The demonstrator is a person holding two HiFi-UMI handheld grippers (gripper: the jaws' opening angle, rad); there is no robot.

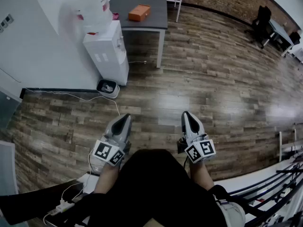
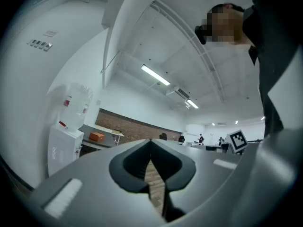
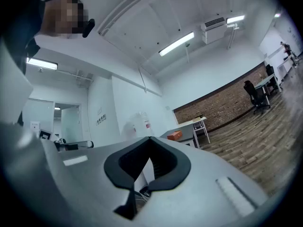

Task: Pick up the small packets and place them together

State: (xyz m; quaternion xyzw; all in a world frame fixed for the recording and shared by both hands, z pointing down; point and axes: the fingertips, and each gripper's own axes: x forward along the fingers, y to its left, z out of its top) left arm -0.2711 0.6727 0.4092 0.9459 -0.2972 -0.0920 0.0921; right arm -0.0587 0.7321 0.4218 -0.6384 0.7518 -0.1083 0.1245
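1. The packets show in no view, so where they lie relative to either gripper cannot be told.
2. The left gripper (image 1: 126, 117) and right gripper (image 1: 186, 113) are held side by side and apart. Each has its jaws pressed together at the tips, with nothing between them.
3. The person's dark clothing (image 1: 151, 188) fills the bottom of the head view and hides the ground beneath both grippers.
4. Open wooden floor (image 1: 213, 79) stretches ahead and to the right.
5. To the left stands a white wall (image 1: 42, 56) with a dispenser (image 1: 106, 56) against it and a small bin (image 1: 108, 87) at its foot. A cable (image 1: 71, 96) trails over the boards toward the left gripper.
6. Beyond the dispenser, a dark table (image 1: 128, 4) bears an orange box (image 1: 139, 12). The frame top cuts off the table's far end.
7. At lower right, rails (image 1: 284, 174) run out of the frame.
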